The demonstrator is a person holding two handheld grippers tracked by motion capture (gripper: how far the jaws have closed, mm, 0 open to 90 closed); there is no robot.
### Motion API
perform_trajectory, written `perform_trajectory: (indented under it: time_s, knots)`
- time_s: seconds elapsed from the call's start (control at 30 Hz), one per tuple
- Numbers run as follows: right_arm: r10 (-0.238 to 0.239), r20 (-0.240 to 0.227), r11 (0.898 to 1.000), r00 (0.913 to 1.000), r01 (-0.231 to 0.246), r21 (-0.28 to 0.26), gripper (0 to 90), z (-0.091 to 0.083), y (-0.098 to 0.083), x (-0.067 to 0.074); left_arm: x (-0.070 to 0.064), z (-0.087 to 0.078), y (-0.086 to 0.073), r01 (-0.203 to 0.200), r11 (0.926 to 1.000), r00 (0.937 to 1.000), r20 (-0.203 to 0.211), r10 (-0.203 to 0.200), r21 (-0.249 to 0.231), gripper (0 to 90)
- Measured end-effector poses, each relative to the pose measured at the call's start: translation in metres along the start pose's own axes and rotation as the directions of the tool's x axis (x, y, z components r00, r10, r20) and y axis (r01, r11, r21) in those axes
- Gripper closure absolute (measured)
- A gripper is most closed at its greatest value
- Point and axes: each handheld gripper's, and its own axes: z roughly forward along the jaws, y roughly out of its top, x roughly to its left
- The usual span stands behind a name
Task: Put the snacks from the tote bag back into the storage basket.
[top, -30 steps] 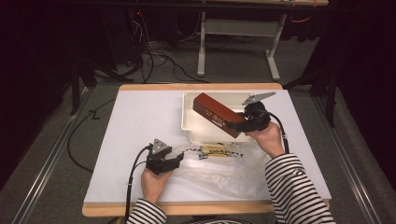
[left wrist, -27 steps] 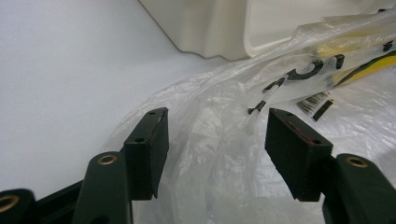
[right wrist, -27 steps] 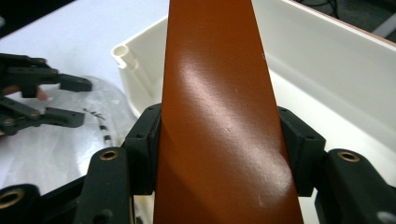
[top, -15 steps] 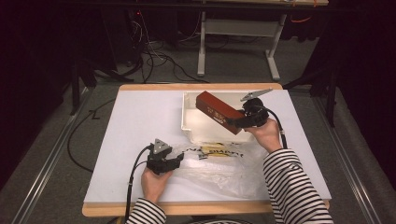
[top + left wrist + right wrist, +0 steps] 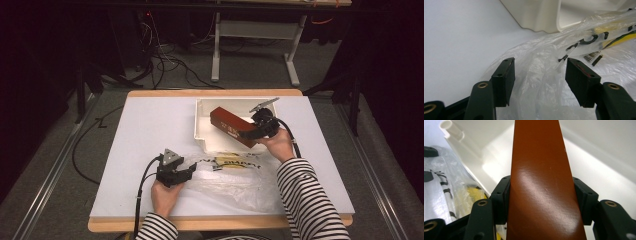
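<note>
Clamping my right gripper across the narrow faces of the red-brown box, I hold it tilted over the white tray. It feels stiff and glossy, likely slippery, so a flat grip near its end suits it. My left gripper, jaws apart, rests around the soft, flimsy clear plastic bag without pinching it.
</note>
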Motion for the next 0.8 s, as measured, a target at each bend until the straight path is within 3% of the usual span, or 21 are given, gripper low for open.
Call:
perform_trajectory:
  time_s: [0.17,0.23,0.47,0.8]
  knots:
    - [0.028,-0.003,0.999,0.9996,-0.028,0.021,42.7,0.013,-0.002,0.0,-0.001,0.001,0.0,-0.002,1.0,1.0,-0.005,0.002,0.003,41.5]
    - [0.006,0.007,0.999,1.0,-0.007,0.035,42.7,0.016,-0.002,0.0,0.0,0.0,0.0,-0.004,1.0,1.0,-0.003,0.004,0.003,41.4]
    - [0.027,0.012,0.999,0.9996,-0.028,0.032,42.3,0.019,-0.003,-0.003,-0.001,0.0,0.0,-0.007,1.0,1.0,-0.001,0.007,0.006,41.3]
    - [0.008,0.021,0.998,0.9998,-0.009,0.064,38.7,0.025,-0.004,-0.003,-0.001,0.001,0.0,-0.007,1.0,1.0,-0.004,0.007,0.006,41.5]
